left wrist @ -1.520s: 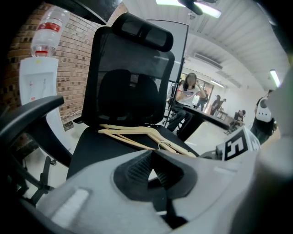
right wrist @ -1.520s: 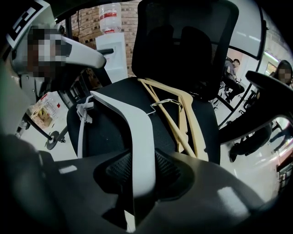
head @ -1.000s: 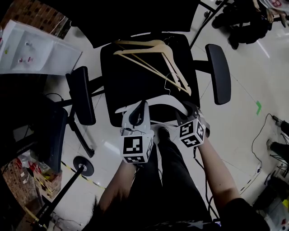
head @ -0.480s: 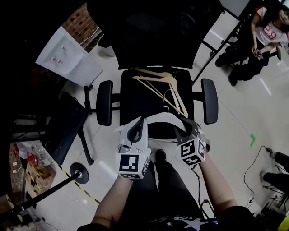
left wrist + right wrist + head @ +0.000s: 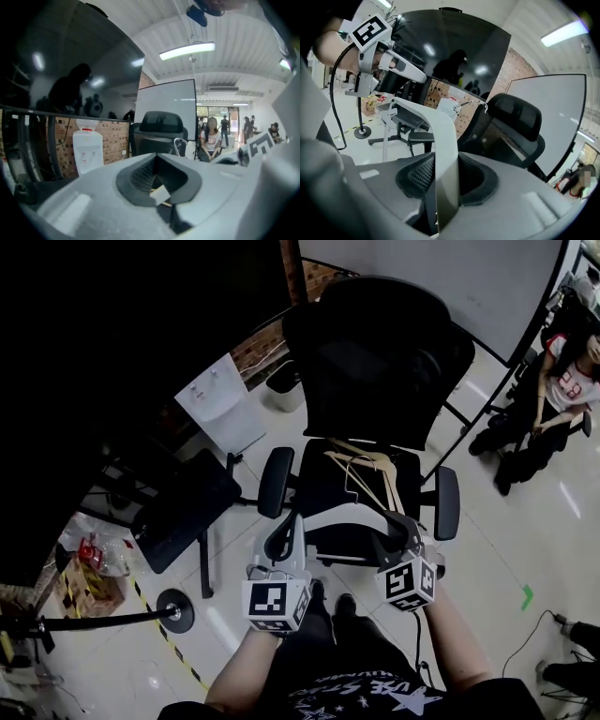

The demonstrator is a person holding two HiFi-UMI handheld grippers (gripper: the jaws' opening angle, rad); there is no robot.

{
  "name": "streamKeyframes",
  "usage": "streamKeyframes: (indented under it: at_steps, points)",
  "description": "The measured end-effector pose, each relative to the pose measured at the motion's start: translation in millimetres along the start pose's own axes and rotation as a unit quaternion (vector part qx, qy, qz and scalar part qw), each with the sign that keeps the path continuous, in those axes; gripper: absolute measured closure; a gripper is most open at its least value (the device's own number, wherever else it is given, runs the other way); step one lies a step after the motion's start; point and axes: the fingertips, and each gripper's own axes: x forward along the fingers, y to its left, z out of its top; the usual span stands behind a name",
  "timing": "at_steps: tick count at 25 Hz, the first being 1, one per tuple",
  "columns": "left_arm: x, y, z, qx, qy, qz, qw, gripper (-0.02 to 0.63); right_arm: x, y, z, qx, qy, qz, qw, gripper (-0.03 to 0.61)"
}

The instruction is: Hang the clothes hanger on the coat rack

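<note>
A white plastic clothes hanger (image 5: 347, 515) hangs between my two grippers, in front of a black office chair (image 5: 375, 362). My left gripper (image 5: 286, 526) is shut on its left end, and a pale tip shows between the pads in the left gripper view (image 5: 159, 187). My right gripper (image 5: 401, 526) is shut on the right end. In the right gripper view the hanger's arm (image 5: 440, 154) runs up from the jaws to the metal hook (image 5: 471, 104). Two wooden hangers (image 5: 375, 470) lie on the chair seat. No coat rack is identifiable.
A white water dispenser (image 5: 220, 413) stands against the brick wall at the left. A second dark chair (image 5: 187, 507) and a pole with a round base (image 5: 175, 608) are at the lower left. A person (image 5: 562, 390) sits at the right, and a whiteboard (image 5: 450, 277) stands behind the chair.
Both grippers have risen together, carrying the white hanger up off the chair's front edge. The head view has tilted up, so the chair's backrest and the room behind now show.
</note>
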Motion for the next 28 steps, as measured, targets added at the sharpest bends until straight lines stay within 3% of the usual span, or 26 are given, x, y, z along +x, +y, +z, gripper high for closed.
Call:
streamKeyframes:
  at_steps: [4,8,12,18,23,28]
  points:
    - [-21.8,7.7,40.7,0.014,-0.041,0.015,0.9989,0.609,-8.3,-7.2,53.1,-0.026,-0.049,-0.007,0.998,0.451]
    - [-43.1,16.3,58.6,0.023,-0.06,0.042,0.997,0.609,-10.0,-5.1,80.0,-0.036,-0.08,0.001,0.996,0.451]
    - [-59.1,28.3,62.6,0.035,-0.08,0.082,0.9928,0.609,-5.2,0.6,94.8,-0.047,-0.115,0.019,0.992,0.451]
    - [-85.5,41.3,52.8,0.033,-0.075,0.125,0.9887,0.609,5.7,40.7,101.5,-0.059,-0.135,0.074,0.986,0.451]
    - [-116.1,66.1,75.7,0.042,-0.105,0.171,0.9787,0.609,12.5,67.4,147.5,-0.095,-0.181,0.103,0.973,0.451]
    - [-189.5,103.2,98.9,0.054,-0.127,0.242,0.9605,0.609,12.6,127.4,220.5,-0.132,-0.244,0.154,0.948,0.451]
